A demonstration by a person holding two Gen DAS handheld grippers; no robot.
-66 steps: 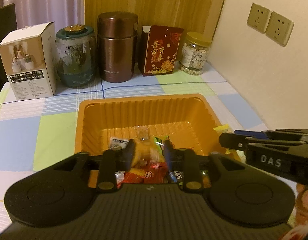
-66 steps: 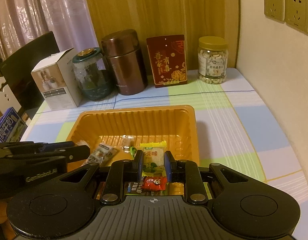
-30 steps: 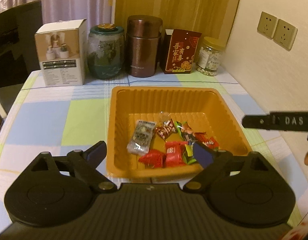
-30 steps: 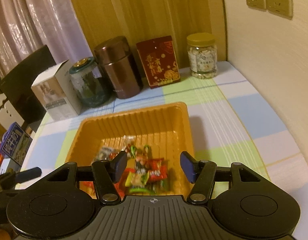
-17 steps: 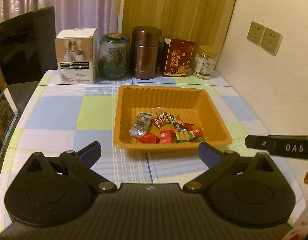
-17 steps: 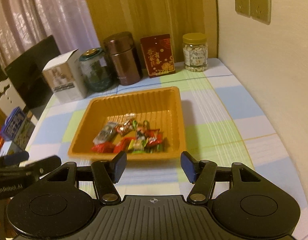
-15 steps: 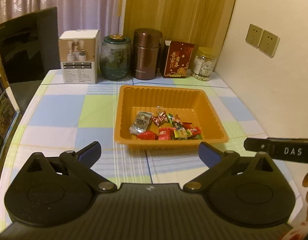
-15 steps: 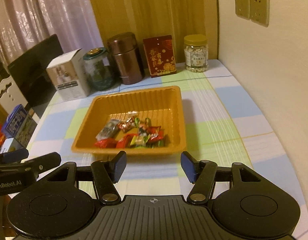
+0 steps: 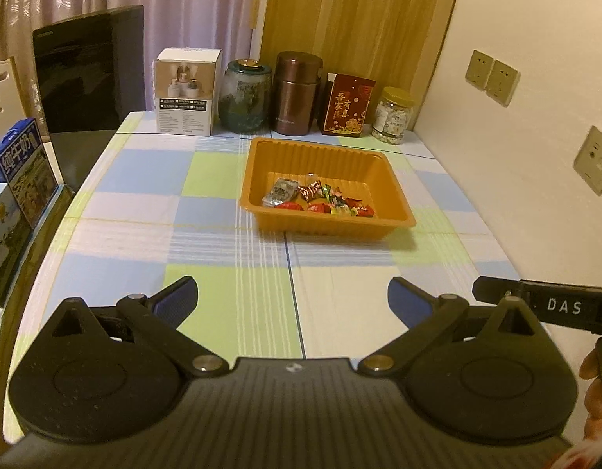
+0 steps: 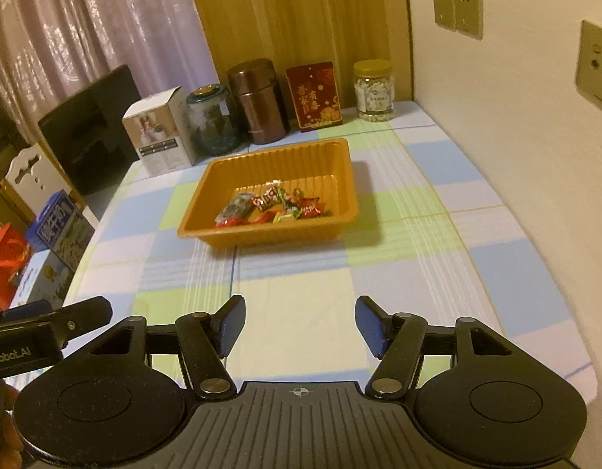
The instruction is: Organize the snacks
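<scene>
Withdrawn from over the orange tray [image 9: 395, 179] since the earlier frames: both grippers, now well back above bare checked tablecloth [image 9: 230, 273]. Wrapped snacks [image 9: 320, 199] heaped in tray's near half, none visible on cloth outside tray; task judged essentially complete. Left gripper [image 9: 292, 301]: jaws spread wide, nothing between, aimed down toward tray. Right gripper [image 10: 300, 326]: jaws apart, empty, same downward aim. Behind tray: white box [image 9: 185, 92], glass jar [image 9: 244, 95], brown canister [image 9: 297, 92].

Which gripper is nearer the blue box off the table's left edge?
Left. The left gripper hangs over the table's near part, on the blue box's side; the right gripper is beyond it, towards the wall.
</scene>
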